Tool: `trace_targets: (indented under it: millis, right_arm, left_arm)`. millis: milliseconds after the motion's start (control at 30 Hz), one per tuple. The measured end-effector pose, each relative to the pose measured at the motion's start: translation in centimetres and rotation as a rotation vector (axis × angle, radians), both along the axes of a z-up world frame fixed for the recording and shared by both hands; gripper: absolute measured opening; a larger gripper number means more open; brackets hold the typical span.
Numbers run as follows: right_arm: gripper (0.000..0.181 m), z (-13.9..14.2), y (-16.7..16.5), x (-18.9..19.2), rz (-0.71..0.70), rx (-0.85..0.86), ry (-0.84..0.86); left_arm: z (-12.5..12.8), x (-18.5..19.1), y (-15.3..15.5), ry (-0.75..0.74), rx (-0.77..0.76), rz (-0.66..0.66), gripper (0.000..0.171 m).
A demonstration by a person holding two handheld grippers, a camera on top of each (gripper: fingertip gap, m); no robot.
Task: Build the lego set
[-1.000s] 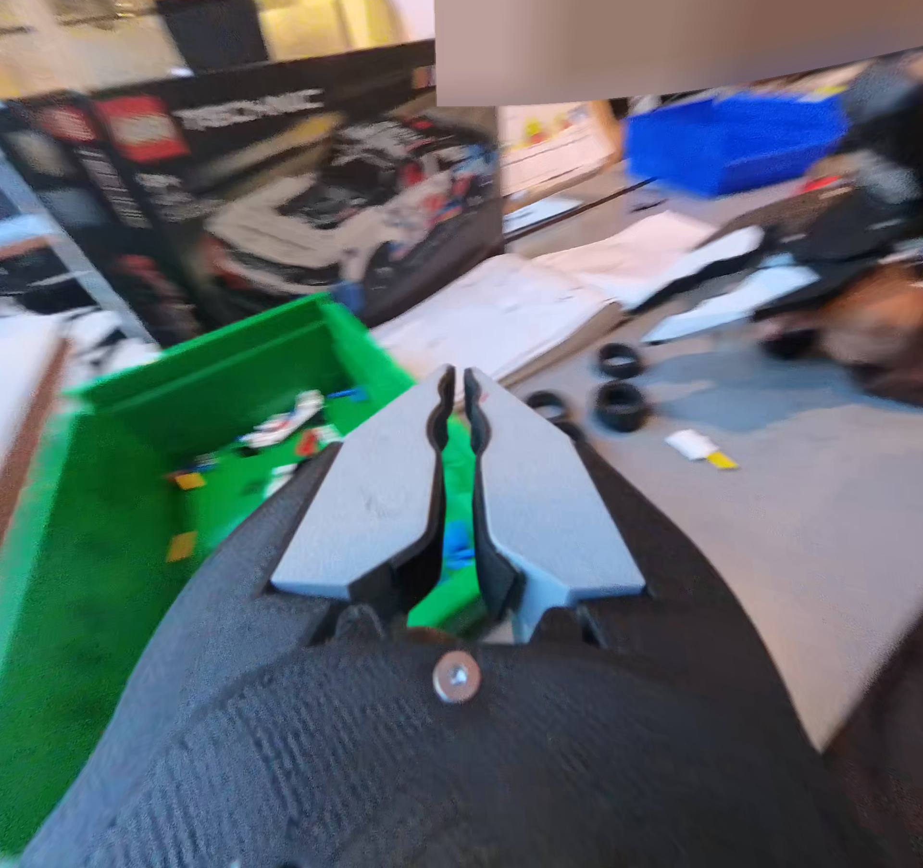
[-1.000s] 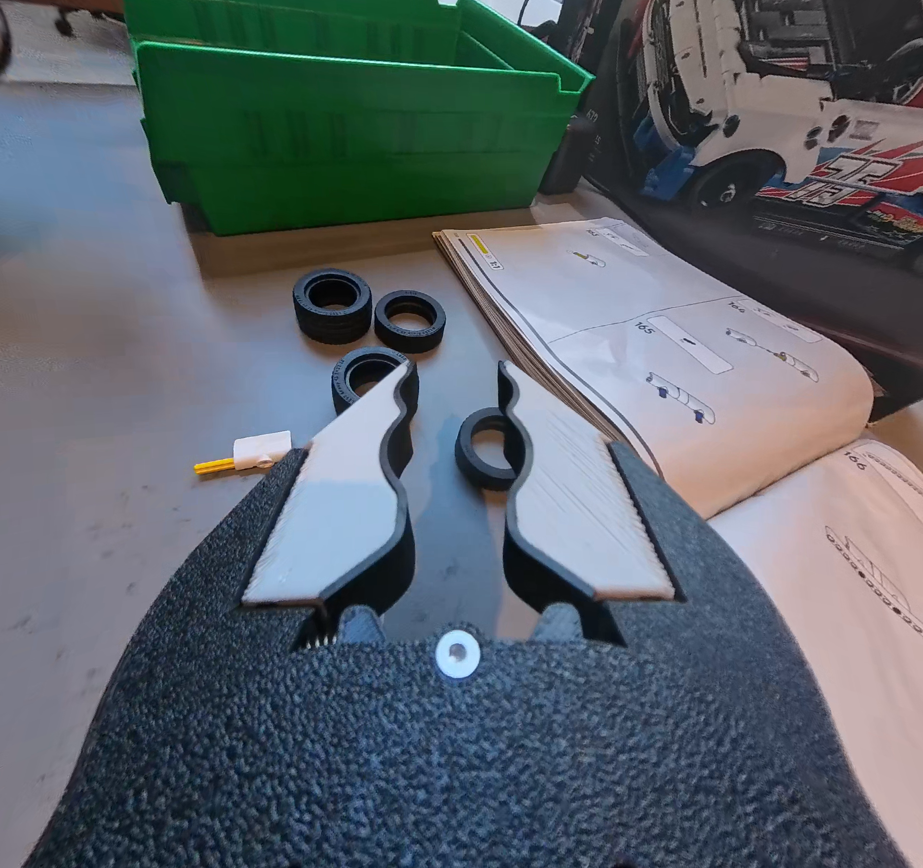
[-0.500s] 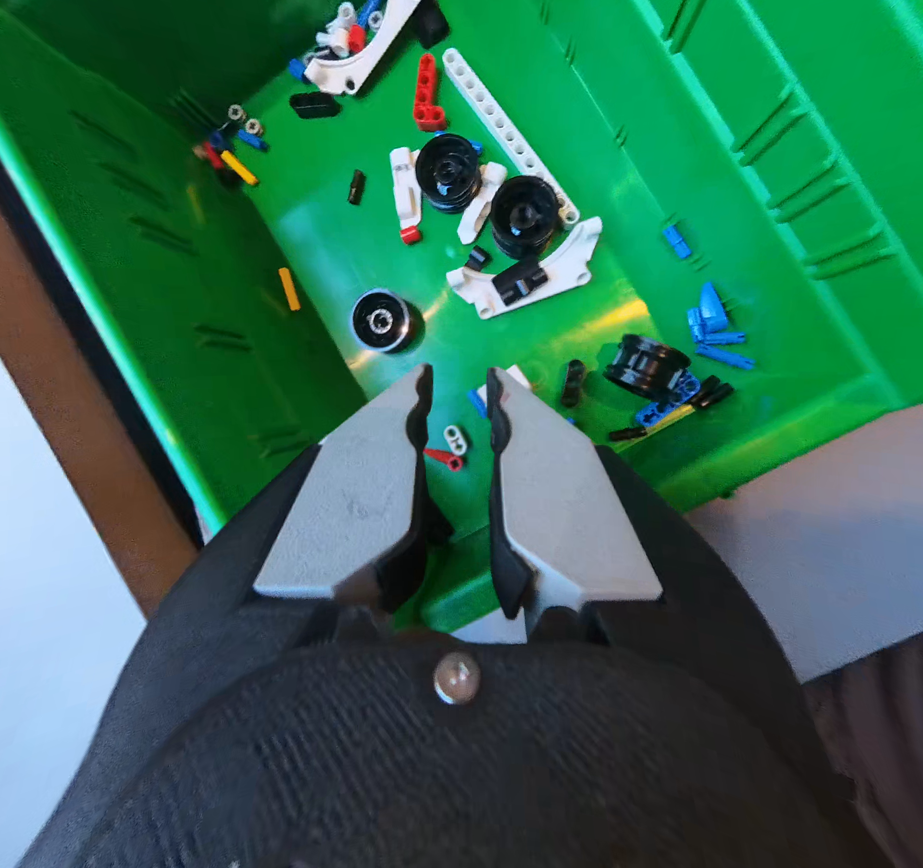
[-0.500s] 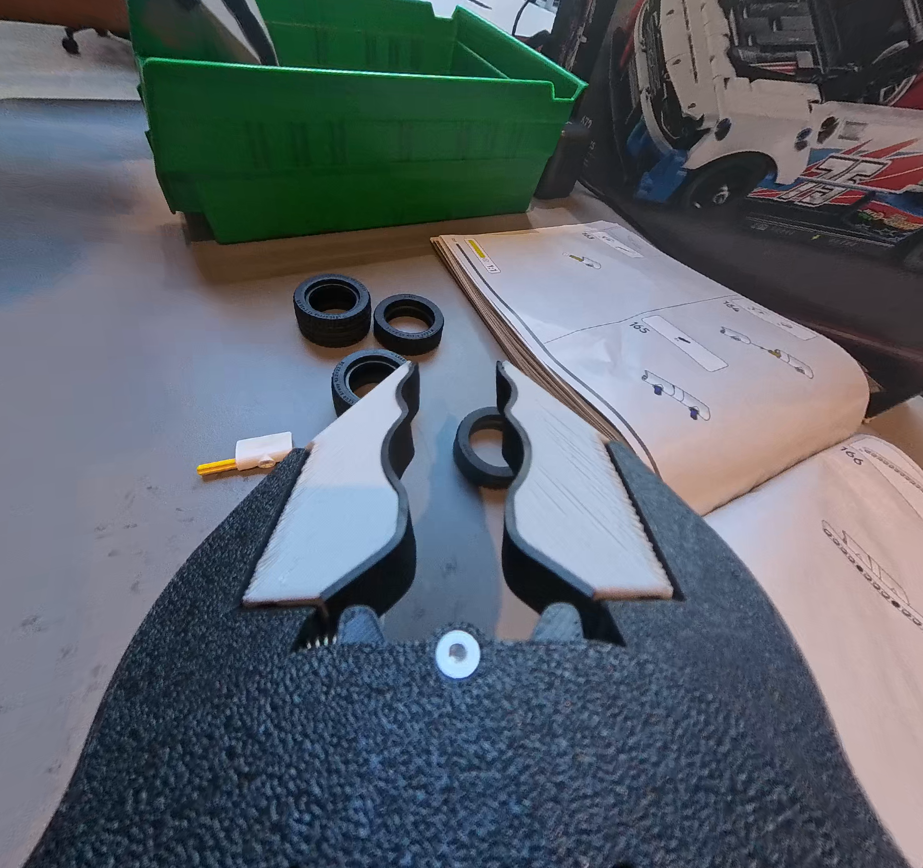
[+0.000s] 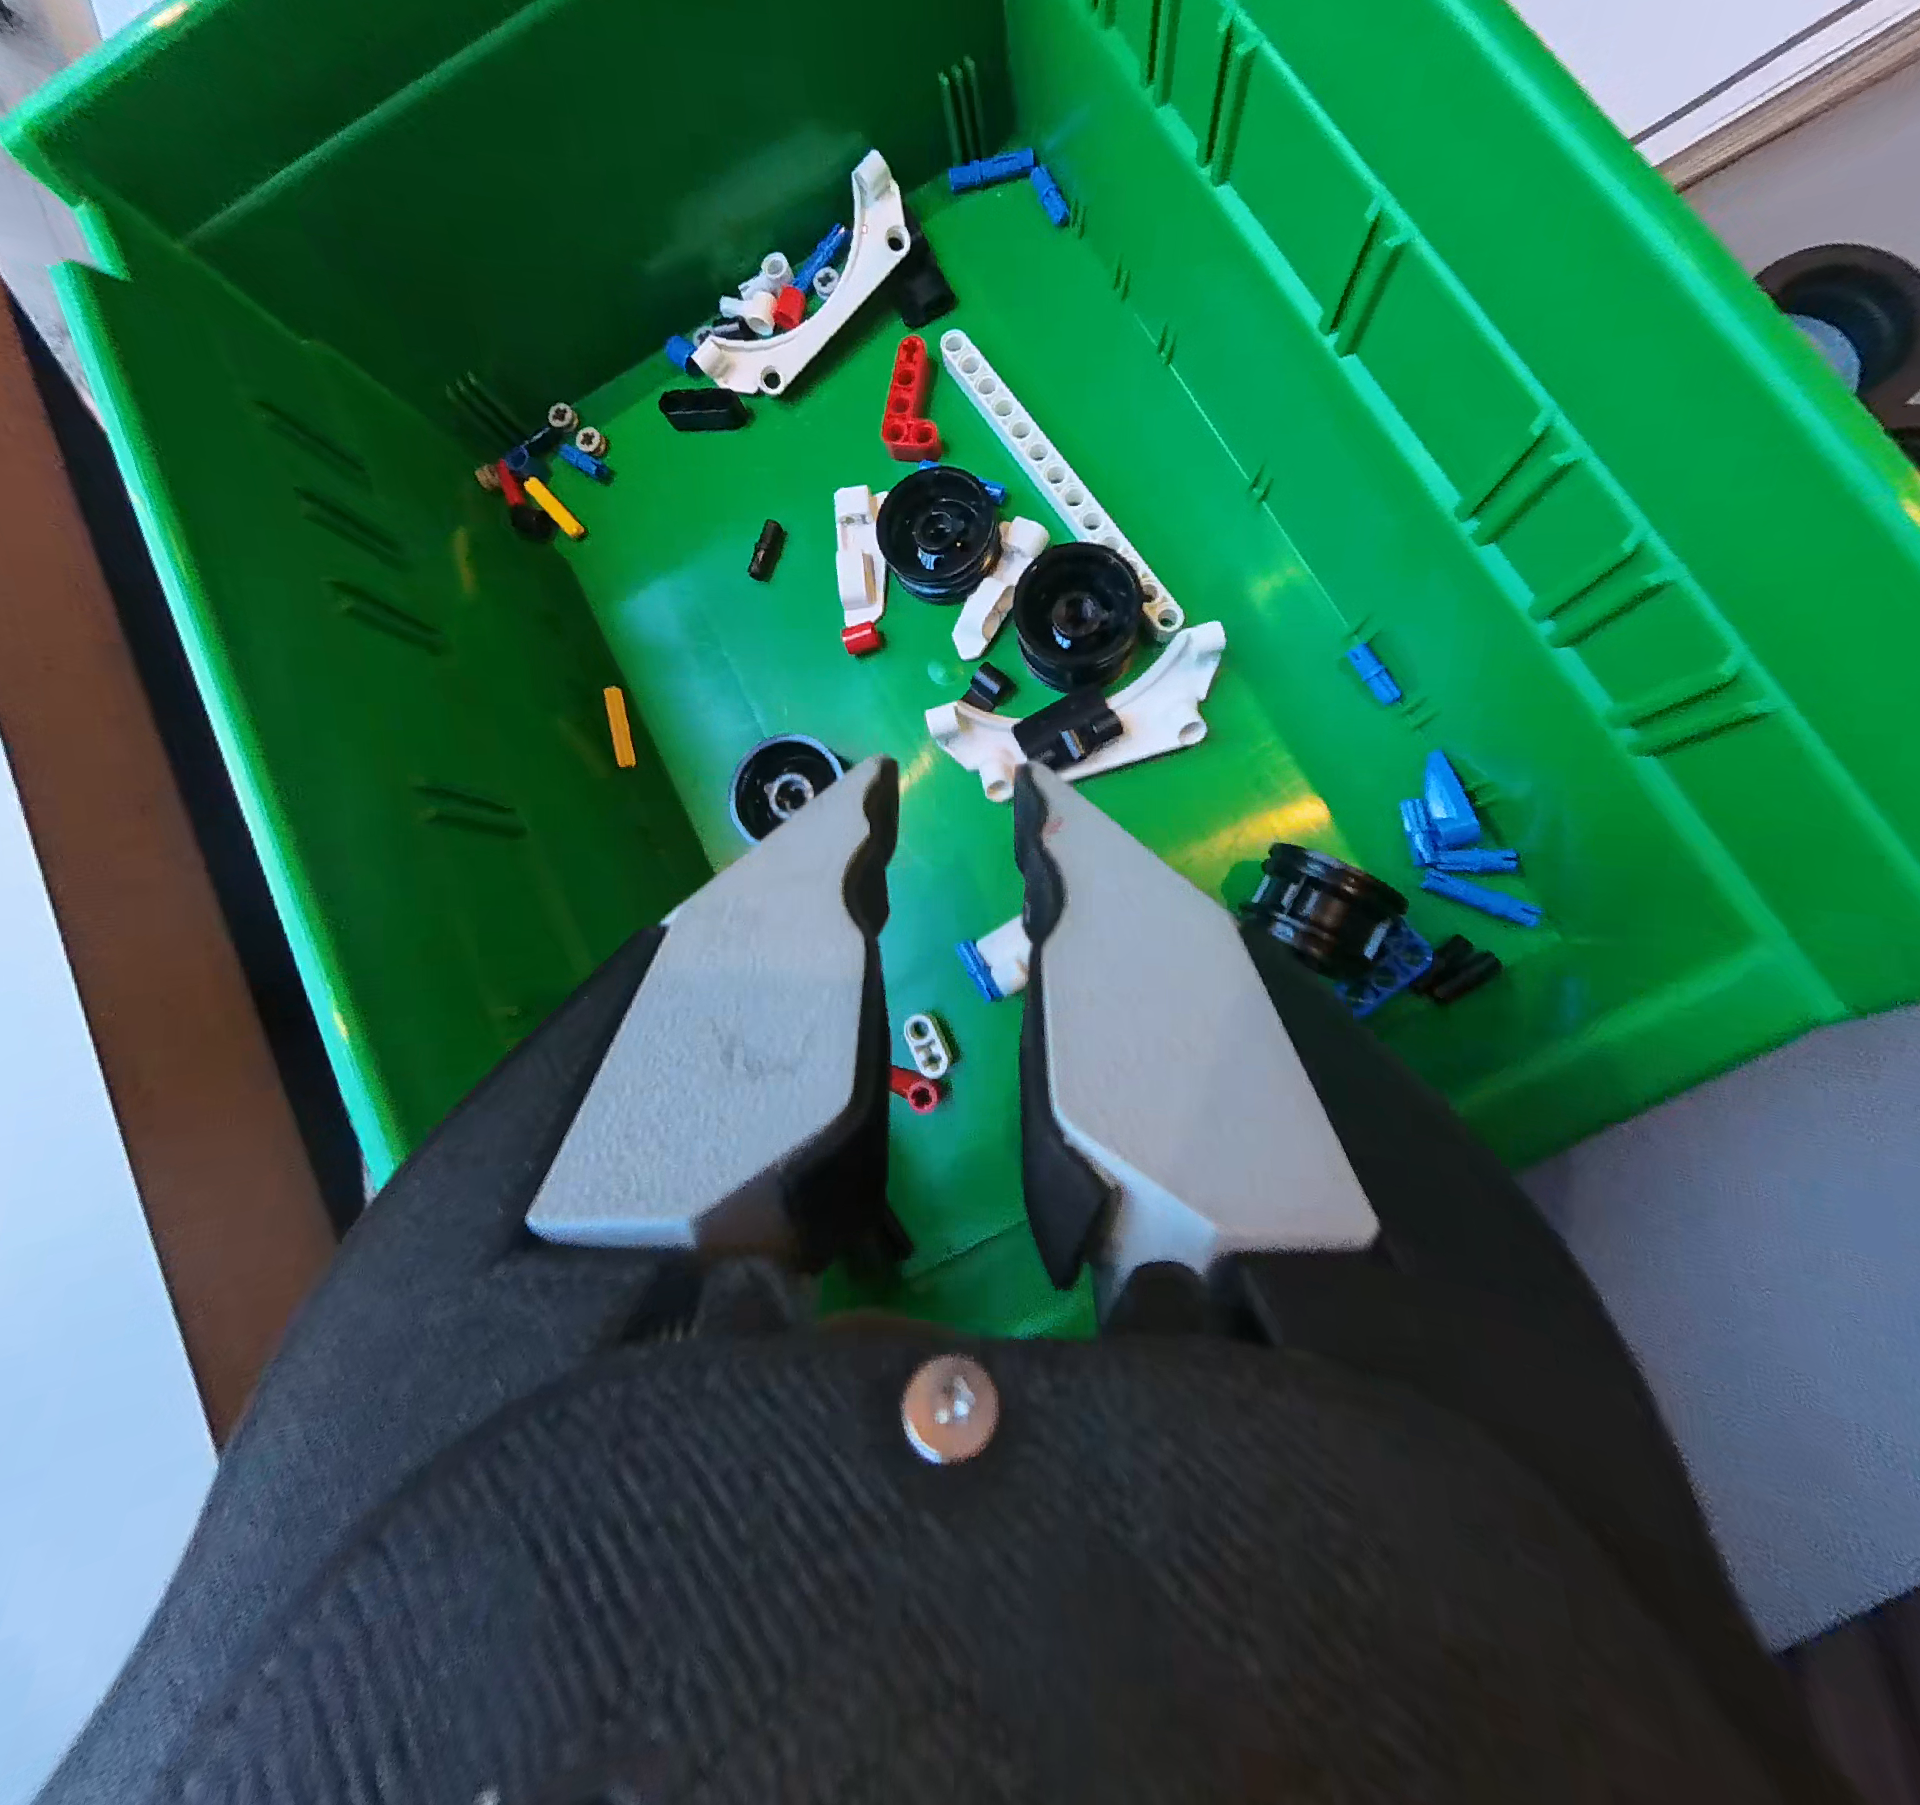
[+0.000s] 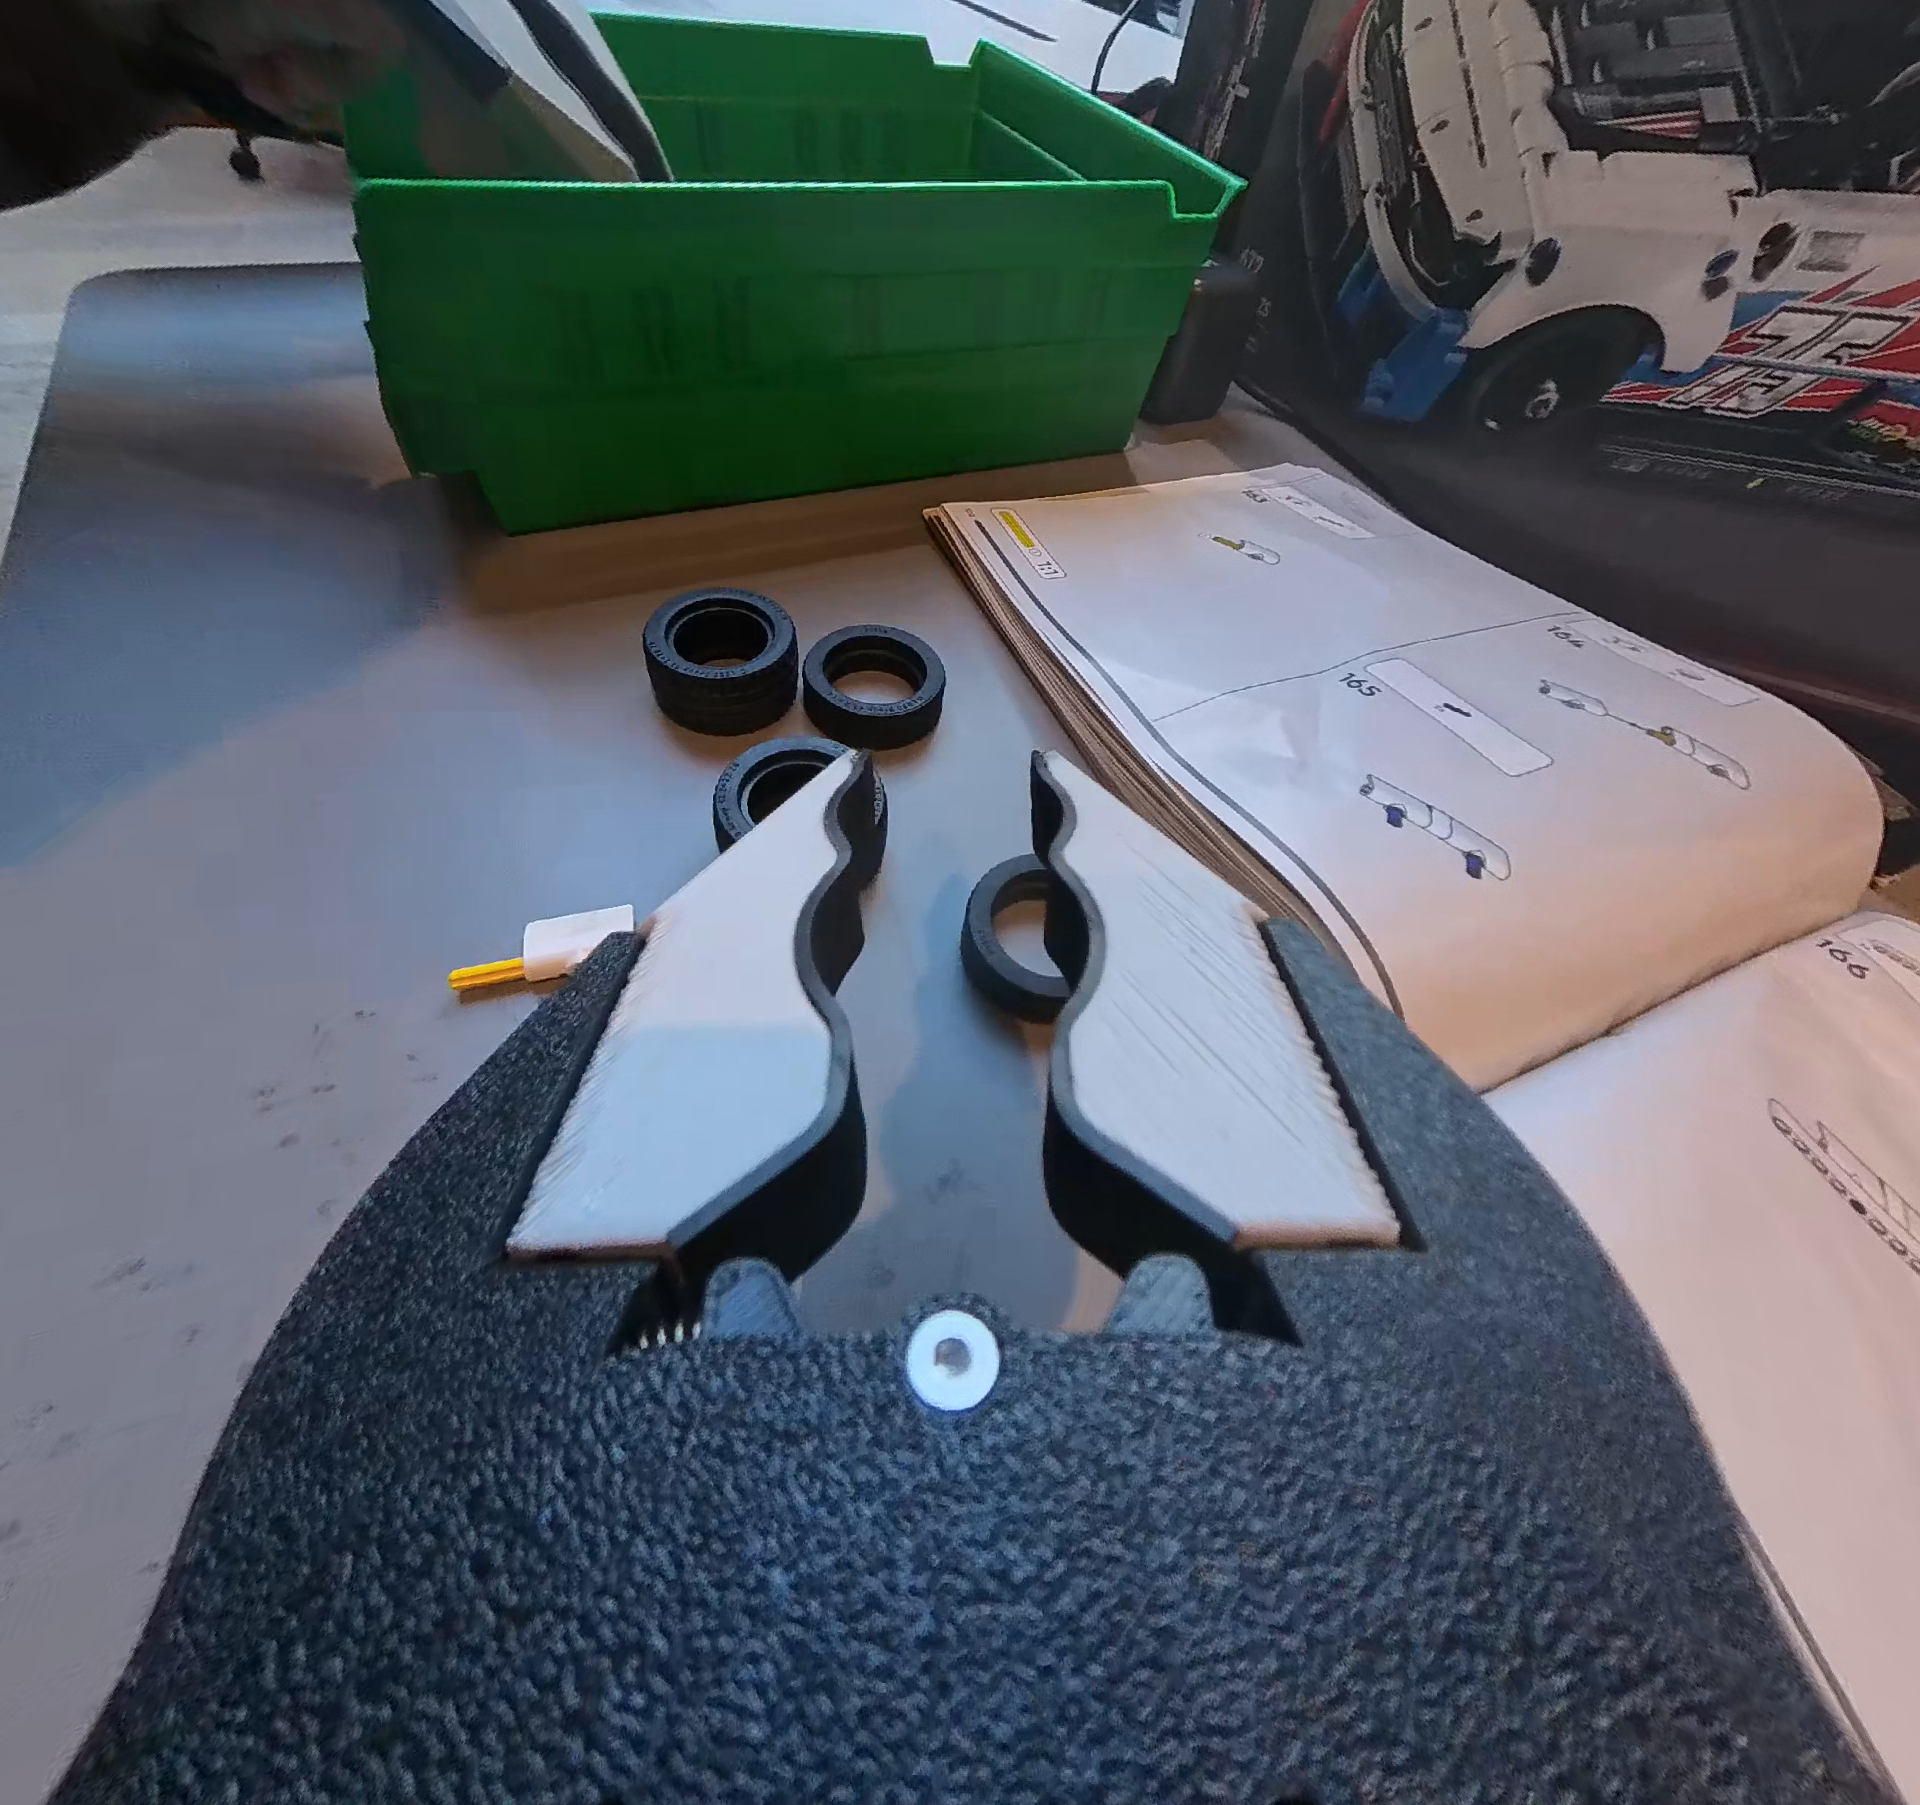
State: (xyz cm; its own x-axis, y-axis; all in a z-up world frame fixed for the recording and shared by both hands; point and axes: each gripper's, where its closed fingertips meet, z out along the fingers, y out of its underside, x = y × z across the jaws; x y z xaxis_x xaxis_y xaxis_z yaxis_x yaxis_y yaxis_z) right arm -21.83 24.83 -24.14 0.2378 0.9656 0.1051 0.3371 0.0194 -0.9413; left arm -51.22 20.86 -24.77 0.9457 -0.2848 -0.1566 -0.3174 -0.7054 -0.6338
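Bin (image 5: 1558, 529) with loose bricks, 4 black wheel hubs (image 5: 938, 534).

Left claw (image 5: 954, 799), right claw (image 6: 948, 768) both agape.

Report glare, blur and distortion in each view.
Left wrist view: sharp, with bright glare patches on the green bin floor near the white arch piece; wide-angle bending of the bin walls. Right wrist view: tyres crisp, left gripper motion-blurred at top left.
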Motion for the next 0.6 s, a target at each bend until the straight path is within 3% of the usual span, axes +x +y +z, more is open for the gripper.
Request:
trace_targets:
  millis: [367, 600]
  right_arm:
    - [0.029, 0.0, 0.0, -0.1, 0.014, -0.020, 0.002]
    - [0.029, -0.2, 0.0, -0.1, 0.011, -0.013, -0.009]
  left_arm:
    - [0.2, 0.0, 1.1, -0.012, 0.027, 0.016, 0.021]
    - [2.2, -1.9, 1.2, -0.040, 0.113, 0.136, 0.028]
